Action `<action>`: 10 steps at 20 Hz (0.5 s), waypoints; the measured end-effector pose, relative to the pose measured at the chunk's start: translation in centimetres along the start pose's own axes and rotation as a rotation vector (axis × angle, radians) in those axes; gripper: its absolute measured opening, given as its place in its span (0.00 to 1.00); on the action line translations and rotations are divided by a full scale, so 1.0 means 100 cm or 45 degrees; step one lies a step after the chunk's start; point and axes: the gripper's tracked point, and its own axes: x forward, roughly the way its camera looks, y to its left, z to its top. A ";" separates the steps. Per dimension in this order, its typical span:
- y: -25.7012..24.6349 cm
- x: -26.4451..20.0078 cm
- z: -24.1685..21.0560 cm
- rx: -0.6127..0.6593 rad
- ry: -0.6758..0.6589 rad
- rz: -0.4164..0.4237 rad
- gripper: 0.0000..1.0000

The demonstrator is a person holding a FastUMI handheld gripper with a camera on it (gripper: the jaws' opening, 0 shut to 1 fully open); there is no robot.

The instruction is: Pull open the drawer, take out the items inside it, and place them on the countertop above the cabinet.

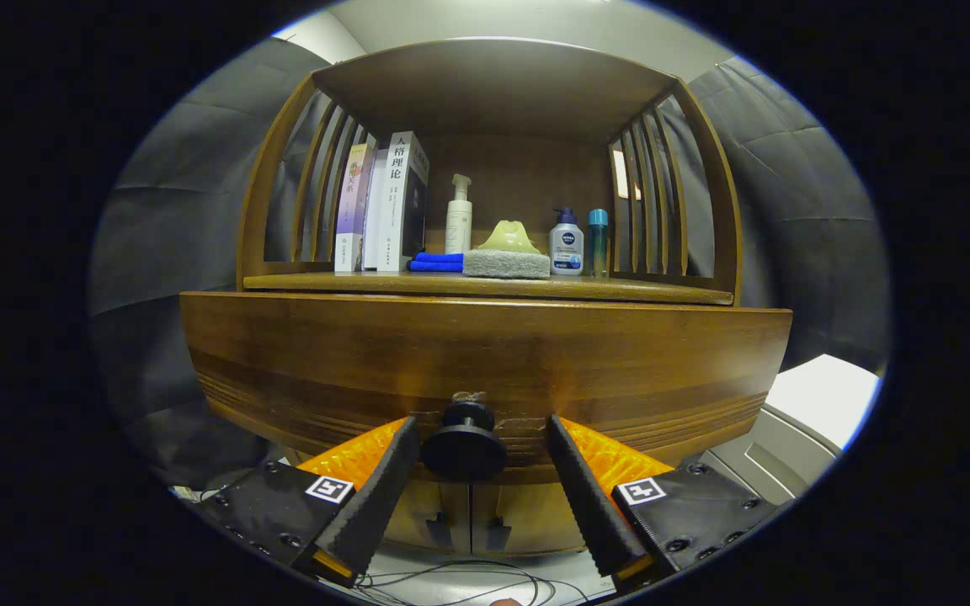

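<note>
The drawer point(485, 353) front hides its contents; the claw point(478, 446) fingers' bases are cut off.

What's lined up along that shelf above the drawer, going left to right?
Books → folded blue cloth → white pump bottle → grey sponge → small white bottle → teal bottle. Below, the gripper is open around the drawer knob.

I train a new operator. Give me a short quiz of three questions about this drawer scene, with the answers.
1. True or false: the drawer is shut.
2. What sits between the gripper fingers: A) bottle, B) knob, C) sponge?
3. Name the blue item beside the books on the countertop.

Key: 1 true. 2 B; the fingers are open, left one close to the knob. 3 folded cloth.
</note>
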 end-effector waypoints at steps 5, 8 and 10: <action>0.001 0.017 0.002 0.014 0.013 -0.004 0.98; 0.001 0.029 0.005 0.015 0.018 -0.006 0.98; 0.002 0.035 0.006 0.017 0.018 -0.007 0.98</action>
